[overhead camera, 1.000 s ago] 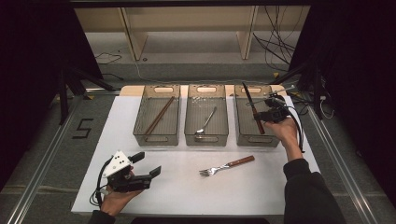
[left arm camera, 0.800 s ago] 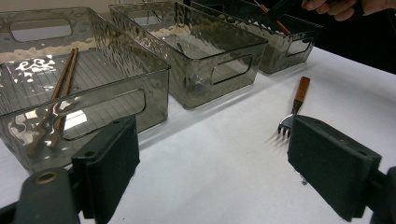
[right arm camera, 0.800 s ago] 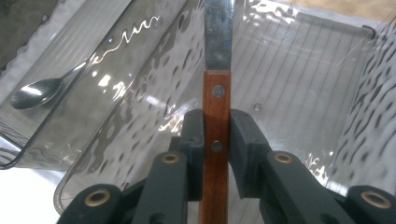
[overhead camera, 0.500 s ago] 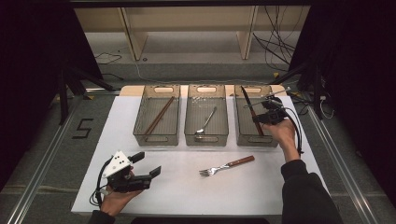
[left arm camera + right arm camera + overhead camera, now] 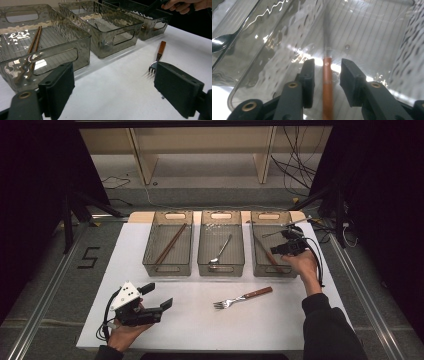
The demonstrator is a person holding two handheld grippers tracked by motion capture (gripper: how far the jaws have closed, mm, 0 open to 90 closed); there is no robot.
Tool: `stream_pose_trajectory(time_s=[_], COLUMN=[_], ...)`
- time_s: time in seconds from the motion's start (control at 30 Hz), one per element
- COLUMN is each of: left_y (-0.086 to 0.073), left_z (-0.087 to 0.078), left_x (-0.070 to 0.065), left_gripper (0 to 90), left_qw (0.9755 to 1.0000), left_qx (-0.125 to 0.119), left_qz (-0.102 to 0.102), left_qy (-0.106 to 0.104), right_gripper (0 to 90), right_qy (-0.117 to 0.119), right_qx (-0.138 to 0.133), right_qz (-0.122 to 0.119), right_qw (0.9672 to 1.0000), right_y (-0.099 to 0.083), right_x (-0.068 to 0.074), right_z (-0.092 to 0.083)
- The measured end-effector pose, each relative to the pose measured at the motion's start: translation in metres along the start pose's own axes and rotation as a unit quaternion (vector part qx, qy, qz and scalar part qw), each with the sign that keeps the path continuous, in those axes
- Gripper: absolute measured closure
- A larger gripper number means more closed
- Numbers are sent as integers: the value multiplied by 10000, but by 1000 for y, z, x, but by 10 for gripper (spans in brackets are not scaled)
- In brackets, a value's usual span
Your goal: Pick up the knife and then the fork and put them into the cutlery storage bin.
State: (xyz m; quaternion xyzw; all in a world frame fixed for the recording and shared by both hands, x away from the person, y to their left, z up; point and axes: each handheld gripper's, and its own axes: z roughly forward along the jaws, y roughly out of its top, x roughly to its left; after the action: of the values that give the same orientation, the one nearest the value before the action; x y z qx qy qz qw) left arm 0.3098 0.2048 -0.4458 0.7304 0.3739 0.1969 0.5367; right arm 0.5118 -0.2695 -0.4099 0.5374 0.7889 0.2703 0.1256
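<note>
At 6 o'clock on the table, our left gripper [image 5: 155, 296] rests with its jaws spread wide and nothing between them. The fork [image 5: 243, 297] lies toward 3 o'clock from it, handle pointing to 2 o'clock, tines toward us, nearer to this hand than to the other. Farther out, at 1 o'clock, our right gripper [image 5: 326, 72] sits over the right bin [image 5: 260, 265] of 3; its jaws have just been opening, and the wooden-handled utensil [image 5: 327, 75] lies loose between them, untouched, long axis running straight away along the bin floor.
</note>
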Motion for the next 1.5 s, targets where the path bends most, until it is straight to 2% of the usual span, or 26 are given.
stream_pose_trajectory(time_s=[0.23, 0.4, 0.67, 0.8, 0.87, 1.0, 1.03, 1.1, 1.17, 1.5], left_y=[0, 0, 0, 0, 0, 0, 0, 0, 0, 0], left_z=[0, 0, 0, 0, 0, -1, -1, -1, -1, -1], left_x=[0, 0, 0, -1, 0, 0, 0, 0, 0, -1], left_gripper=[163, 162, 163, 163, 163, 163, 162, 162, 162, 161], left_qw=[10000, 10000, 10000, 10000, 10000, 10000, 10000, 10000, 10000, 9999], left_qx=[1, 2, 3, -23, -31, -36, -45, -70, -84, -128], left_qz=[-10, 1, 3, 0, -13, -9, -9, -15, -28, -50], left_qy=[1, 1, -1, 1, 0, 4, 1, 13, 12, -43], right_gripper=[494, 433, 364, 350, 350, 335, 333, 331, 325, 304], right_qy=[189, 367, 692, 798, 871, 958, 963, 1046, 1047, 1172], right_qx=[-328, -529, -709, -663, -625, -581, -544, -491, -387, -71], right_qz=[-258, -700, -1161, -1459, -1695, -2002, -2039, -2225, -2284, -2805], right_qw=[9990, 9955, 9883, 9838, 9797, 9733, 9727, 9681, 9672, 9527], right_y=[1, 1, 0, -2, -3, -5, -6, -7, -9, -17], right_x=[8, 24, 42, 54, 61, 73, 75, 79, 82, 96], right_z=[-15, -27, -45, -51, -55, -59, -60, -61, -60, -55])
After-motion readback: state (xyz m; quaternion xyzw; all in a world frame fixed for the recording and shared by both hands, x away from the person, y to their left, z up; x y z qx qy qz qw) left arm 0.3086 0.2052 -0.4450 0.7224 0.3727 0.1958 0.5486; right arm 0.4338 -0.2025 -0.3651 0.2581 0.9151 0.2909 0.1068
